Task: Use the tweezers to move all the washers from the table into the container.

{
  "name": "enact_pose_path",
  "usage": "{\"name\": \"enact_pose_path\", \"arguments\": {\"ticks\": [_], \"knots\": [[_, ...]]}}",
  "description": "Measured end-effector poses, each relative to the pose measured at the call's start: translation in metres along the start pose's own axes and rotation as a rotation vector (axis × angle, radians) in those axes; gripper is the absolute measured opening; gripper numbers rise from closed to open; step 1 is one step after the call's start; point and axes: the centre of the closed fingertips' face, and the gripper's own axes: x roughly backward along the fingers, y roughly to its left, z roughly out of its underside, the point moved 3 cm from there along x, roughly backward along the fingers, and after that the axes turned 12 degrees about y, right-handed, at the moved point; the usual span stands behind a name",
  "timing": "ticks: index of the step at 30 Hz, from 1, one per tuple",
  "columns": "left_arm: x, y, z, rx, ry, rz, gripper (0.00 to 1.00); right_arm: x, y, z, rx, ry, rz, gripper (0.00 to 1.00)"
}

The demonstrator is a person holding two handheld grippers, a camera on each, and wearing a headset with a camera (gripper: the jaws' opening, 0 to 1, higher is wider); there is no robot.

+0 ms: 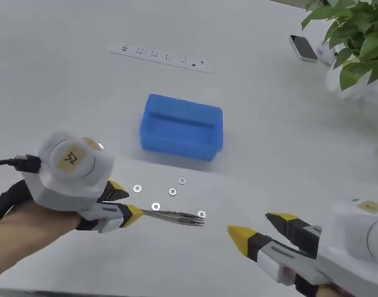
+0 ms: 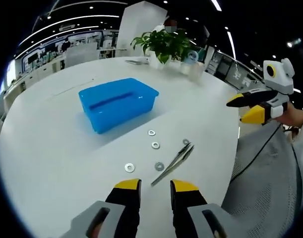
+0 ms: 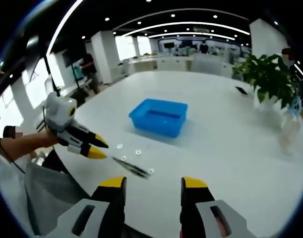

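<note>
Slim metal tweezers (image 1: pixel 174 216) lie flat on the white table (image 1: pixel 65 93). Their near end sits just ahead of my left gripper (image 1: pixel 127 201), which is open, its lower jaw tip almost at that end. In the left gripper view the tweezers (image 2: pixel 172 163) point away between the yellow jaw tips of the left gripper (image 2: pixel 155 185). Several small washers (image 1: pixel 156 206) are scattered around the tweezers, one (image 1: pixel 201 214) at their tip. Behind them stands the blue container (image 1: pixel 181 127). My right gripper (image 1: pixel 258 226) hovers open at the lower right, nothing between its jaws.
A white power strip (image 1: pixel 161 57) lies at the back of the table. A phone (image 1: pixel 303 47) and a potted plant (image 1: pixel 356 37) are at the far right. The table's near edge runs just behind both grippers.
</note>
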Motion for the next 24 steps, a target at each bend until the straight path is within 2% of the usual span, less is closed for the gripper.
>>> {"name": "enact_pose_path", "arguments": {"ticks": [3, 8, 9, 13, 14, 15, 19, 20, 24], "knots": [[-0.008, -0.002, -0.001, -0.02, 0.009, 0.005, 0.16, -0.001, 0.001, 0.001, 0.003, 0.007, -0.005, 0.4], [-0.018, -0.006, 0.0, -0.097, 0.029, 0.005, 0.1, -0.001, 0.002, -0.001, 0.011, 0.009, -0.013, 0.38], [-0.02, -0.006, 0.002, -0.106, 0.042, 0.009, 0.07, -0.001, 0.003, -0.001, 0.015, 0.011, -0.014, 0.38], [-0.023, -0.008, 0.002, -0.124, 0.044, 0.029, 0.04, -0.001, 0.005, -0.004, 0.03, 0.008, -0.018, 0.37], [-0.024, -0.009, 0.002, -0.141, 0.045, 0.036, 0.03, -0.001, 0.007, -0.005, 0.035, 0.007, -0.02, 0.37], [-0.026, -0.011, 0.004, -0.184, 0.055, 0.035, 0.03, -0.001, 0.007, -0.006, 0.039, 0.007, -0.021, 0.37], [-0.03, -0.017, 0.009, -0.267, 0.082, 0.031, 0.04, -0.001, 0.01, -0.007, 0.057, 0.005, -0.02, 0.37], [-0.029, -0.016, 0.011, -0.264, 0.087, 0.028, 0.03, -0.001, 0.012, -0.007, 0.059, 0.005, -0.02, 0.37], [-0.027, -0.016, 0.01, -0.328, 0.085, 0.002, 0.0, -0.001, 0.016, -0.008, 0.062, 0.0, -0.026, 0.36]]}}
